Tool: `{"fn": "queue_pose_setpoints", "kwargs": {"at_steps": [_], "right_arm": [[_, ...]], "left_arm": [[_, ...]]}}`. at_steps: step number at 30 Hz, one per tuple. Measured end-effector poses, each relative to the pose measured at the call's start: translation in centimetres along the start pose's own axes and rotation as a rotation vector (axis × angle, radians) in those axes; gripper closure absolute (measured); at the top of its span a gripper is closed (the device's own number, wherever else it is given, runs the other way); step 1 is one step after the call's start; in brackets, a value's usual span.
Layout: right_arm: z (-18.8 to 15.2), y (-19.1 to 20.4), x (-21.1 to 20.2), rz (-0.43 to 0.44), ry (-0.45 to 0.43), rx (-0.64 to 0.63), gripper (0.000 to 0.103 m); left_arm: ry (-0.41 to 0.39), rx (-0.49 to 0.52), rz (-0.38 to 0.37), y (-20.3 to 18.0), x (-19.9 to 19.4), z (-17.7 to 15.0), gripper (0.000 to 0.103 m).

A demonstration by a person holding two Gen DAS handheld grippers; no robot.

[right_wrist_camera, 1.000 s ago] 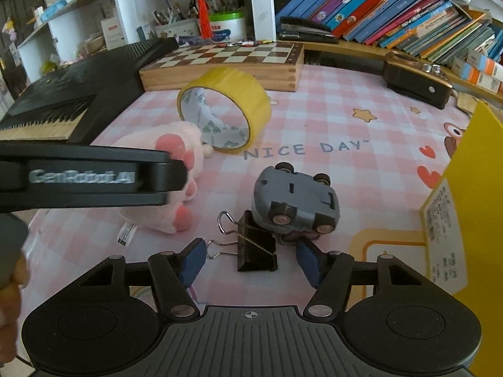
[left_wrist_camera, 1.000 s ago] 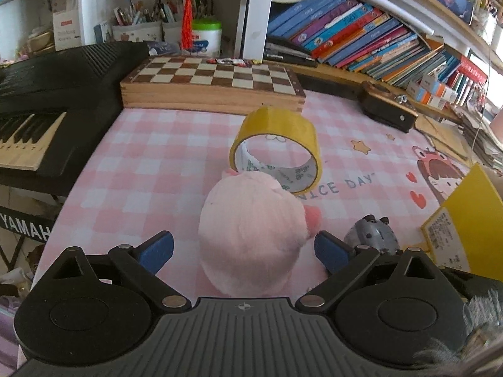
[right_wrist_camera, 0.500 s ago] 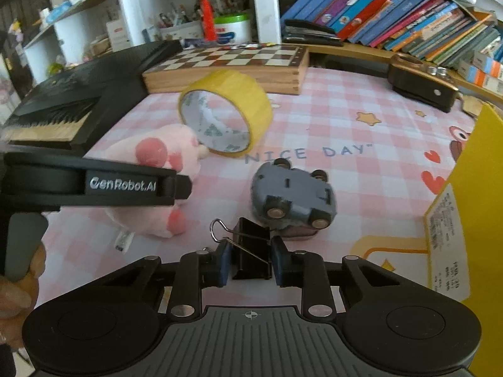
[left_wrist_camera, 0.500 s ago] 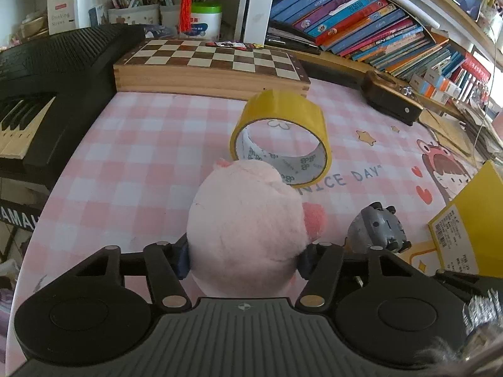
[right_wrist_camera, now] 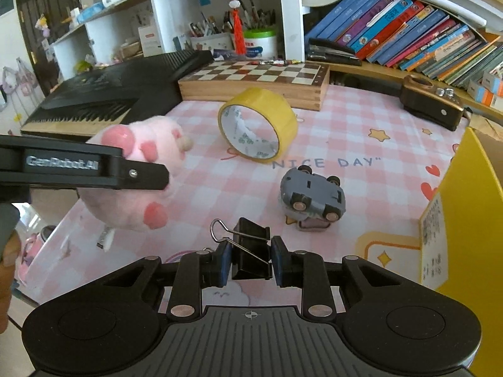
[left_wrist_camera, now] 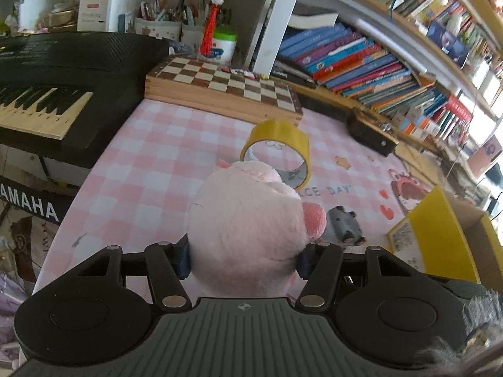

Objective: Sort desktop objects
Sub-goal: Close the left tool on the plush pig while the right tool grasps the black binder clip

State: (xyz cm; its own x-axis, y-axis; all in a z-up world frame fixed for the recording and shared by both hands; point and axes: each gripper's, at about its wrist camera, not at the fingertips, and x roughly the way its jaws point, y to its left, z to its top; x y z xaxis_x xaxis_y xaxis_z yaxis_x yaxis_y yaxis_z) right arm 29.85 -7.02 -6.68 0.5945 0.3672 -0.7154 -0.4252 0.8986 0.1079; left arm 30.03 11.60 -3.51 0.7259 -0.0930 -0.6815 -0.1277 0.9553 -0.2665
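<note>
With my left tool (left_wrist_camera: 243, 256) clamped on the pink plush (left_wrist_camera: 248, 223) and my right tool (right_wrist_camera: 250, 259) clamped on the binder clip (right_wrist_camera: 251, 253), the yellow box (right_wrist_camera: 471, 207) fills the frame's right edge, nearer the right tool.

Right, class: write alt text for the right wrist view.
The right gripper grips a black binder clip above a pink checked mat. The left gripper holds a pink plush aloft; a yellow tape roll and overturned grey toy car lie ahead.
</note>
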Motion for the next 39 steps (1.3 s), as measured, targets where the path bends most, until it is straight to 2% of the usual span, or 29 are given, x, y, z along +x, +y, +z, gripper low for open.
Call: {"fn": "queue_pose_setpoints", "kwargs": {"at_steps": [18, 39], "right_arm": [[-1.5, 0.9, -8.2, -0.021, -0.107, 0.068, 0.077], [-7.3, 5.7, -14.5, -0.041, -0.113, 0.129, 0.077]], "left_arm": [[-0.082, -0.072, -0.094, 0.9, -8.9, -3.3, 0.047], [-0.057, -0.059, -0.194, 3.2, -16.2, -9.0, 0.047]]}}
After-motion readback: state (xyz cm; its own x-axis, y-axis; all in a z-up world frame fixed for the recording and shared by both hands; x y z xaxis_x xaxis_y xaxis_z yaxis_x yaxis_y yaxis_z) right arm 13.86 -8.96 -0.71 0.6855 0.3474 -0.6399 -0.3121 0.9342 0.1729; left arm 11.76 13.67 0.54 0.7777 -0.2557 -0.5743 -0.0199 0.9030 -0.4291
